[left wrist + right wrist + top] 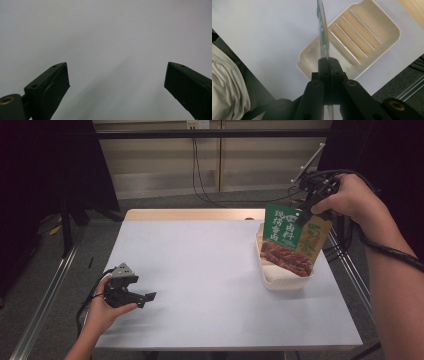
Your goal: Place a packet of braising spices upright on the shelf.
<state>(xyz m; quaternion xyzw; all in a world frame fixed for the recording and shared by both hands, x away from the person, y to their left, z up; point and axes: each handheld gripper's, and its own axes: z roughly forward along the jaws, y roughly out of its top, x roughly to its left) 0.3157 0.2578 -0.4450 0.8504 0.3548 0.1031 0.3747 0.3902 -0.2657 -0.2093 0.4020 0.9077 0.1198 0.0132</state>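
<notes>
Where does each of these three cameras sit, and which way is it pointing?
High view: above the person's side, looking forward and down on the table; both forearms and hands show.
Left gripper view: rides the left gripper, facing bare tabletop between open jaws.
Right gripper view: rides the right gripper, looking down at the tray.
Shared: high and right gripper views show the snack packet.

Printed text: one item only, the snack pouch.
Pouch, green and yellow with a photo of reddish-brown food, carries large white Chinese characters on the green panel in the high view; they look like "卤料" and "现捞零食", reading uncertain at this size. A yellow-green character block sits on the yellow panel, not legible. Seen edge-on in the right gripper view, unreadable.
</notes>
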